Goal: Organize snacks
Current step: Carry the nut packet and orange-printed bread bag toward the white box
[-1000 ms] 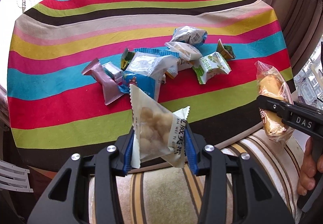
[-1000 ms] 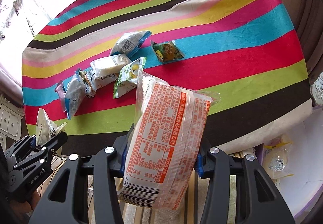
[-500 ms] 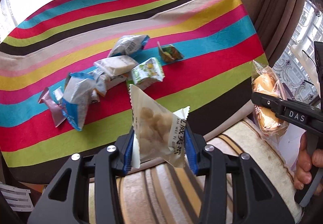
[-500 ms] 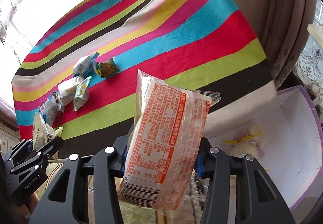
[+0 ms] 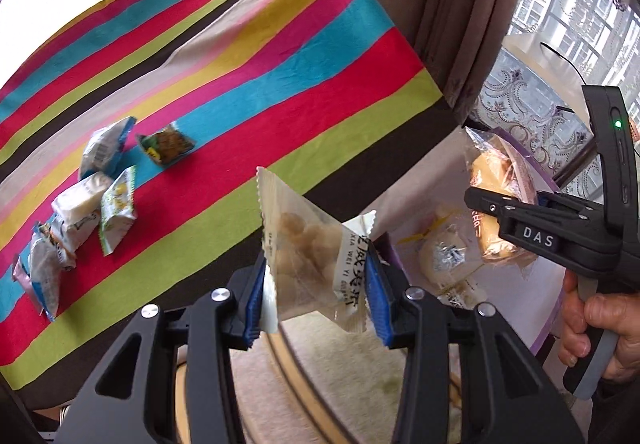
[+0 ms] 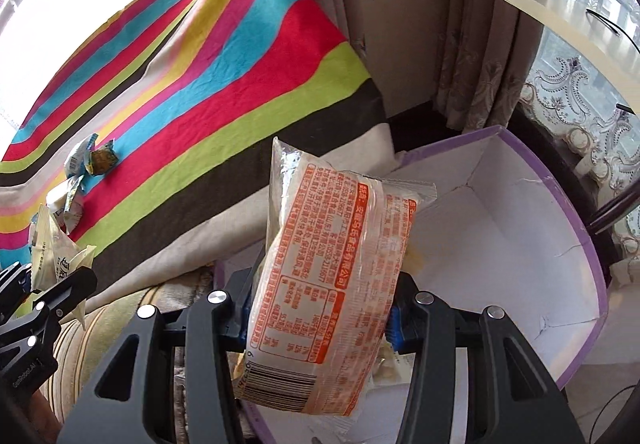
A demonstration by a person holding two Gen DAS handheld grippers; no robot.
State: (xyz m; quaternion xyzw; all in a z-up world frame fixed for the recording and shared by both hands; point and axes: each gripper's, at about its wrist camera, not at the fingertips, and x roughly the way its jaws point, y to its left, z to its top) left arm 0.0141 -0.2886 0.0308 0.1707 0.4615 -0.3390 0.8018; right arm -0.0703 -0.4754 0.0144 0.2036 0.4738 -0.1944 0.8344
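Our left claw (image 5: 316,300) is black with blue ribbed pads and silver screws; our right claw (image 5: 476,199) bears white "DAS" lettering and a green light.

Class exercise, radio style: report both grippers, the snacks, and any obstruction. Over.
Left gripper shut on puffed snack packet. Right gripper shut on orange-printed bread packet, over white box. No obstruction seen.
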